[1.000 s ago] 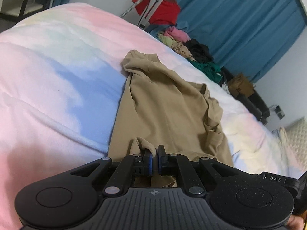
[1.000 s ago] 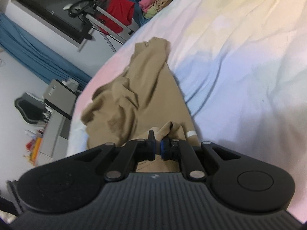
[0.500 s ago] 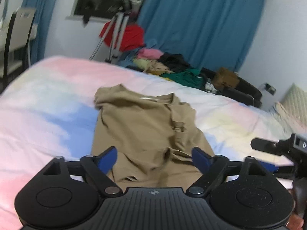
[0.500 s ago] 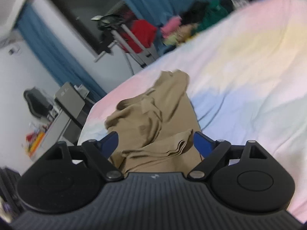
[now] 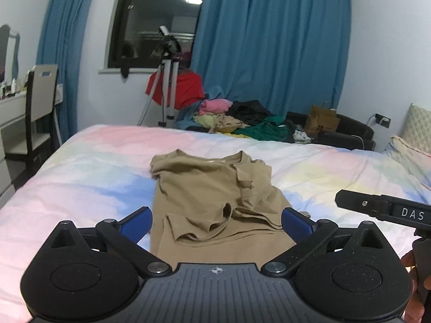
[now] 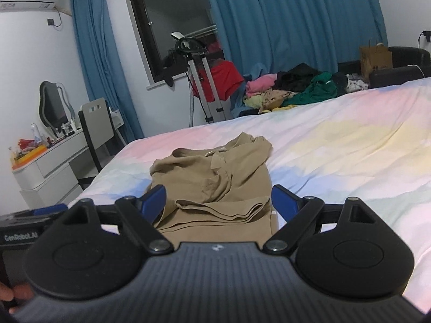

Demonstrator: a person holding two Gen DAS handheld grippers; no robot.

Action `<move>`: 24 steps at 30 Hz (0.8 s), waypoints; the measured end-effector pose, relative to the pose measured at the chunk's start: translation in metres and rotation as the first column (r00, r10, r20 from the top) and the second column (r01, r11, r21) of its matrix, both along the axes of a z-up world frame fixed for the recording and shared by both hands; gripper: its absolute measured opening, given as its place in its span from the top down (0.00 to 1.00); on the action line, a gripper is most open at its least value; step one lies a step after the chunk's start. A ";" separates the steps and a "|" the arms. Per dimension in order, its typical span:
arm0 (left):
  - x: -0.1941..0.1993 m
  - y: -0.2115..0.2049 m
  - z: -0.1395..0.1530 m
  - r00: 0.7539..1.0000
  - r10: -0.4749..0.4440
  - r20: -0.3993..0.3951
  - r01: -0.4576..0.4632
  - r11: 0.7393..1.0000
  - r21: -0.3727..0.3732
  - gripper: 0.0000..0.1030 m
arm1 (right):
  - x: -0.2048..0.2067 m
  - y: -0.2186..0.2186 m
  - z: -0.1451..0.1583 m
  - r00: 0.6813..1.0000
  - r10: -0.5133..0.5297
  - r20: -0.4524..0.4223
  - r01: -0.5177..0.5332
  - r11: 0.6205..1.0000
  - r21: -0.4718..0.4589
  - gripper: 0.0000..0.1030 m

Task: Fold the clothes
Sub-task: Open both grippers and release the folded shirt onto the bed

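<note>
A tan shirt [image 5: 215, 196] of soft, thin knit lies rumpled on the bed [image 5: 80, 167], its near hem doubled over in loose layered folds, collar at the far end. The bedcover is smooth cloth in pastel patches of pink, blue and yellow. The left gripper [image 5: 216, 222] is spread wide and holds nothing, its blue-padded fingers [image 5: 136, 223] either side of the shirt's near edge. The right gripper [image 6: 218, 202] is likewise wide apart and empty. Both bodies are matte black ribbed plastic. In the left view the other tool's side reads "DAS"; in the right view a label reads "GenRobot.AI". Beyond the bed's far edge sits a heap of mixed clothes [image 5: 242, 115].
</note>
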State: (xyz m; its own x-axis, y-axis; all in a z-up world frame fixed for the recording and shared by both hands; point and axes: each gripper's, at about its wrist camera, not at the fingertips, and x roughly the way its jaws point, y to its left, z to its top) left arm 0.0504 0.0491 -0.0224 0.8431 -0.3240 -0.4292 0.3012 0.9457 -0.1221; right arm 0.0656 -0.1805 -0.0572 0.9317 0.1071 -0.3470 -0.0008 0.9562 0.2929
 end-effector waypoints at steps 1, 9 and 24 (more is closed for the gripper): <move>0.000 0.001 -0.001 1.000 0.001 -0.006 -0.001 1.000 -0.007 0.00 | -0.001 0.001 0.000 1.000 -0.004 0.006 0.004 1.000 -0.009 0.15; 0.004 0.002 -0.003 1.000 -0.007 -0.017 0.007 1.000 -0.006 0.00 | 0.000 0.003 -0.002 1.000 -0.020 0.013 0.021 0.998 -0.056 0.15; 0.020 0.053 -0.074 0.780 -0.054 -0.623 -0.264 0.875 -0.407 0.01 | 0.012 0.001 -0.019 0.987 -0.114 -0.111 0.107 0.992 -0.067 0.16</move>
State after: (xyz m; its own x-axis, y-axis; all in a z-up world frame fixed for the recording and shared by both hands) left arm 0.0709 0.1022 -0.0962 0.5000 -0.5359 -0.6803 -0.0840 0.7518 -0.6540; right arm 0.0772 -0.1794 -0.0759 0.8904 -0.0183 -0.4548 0.1356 0.9644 0.2268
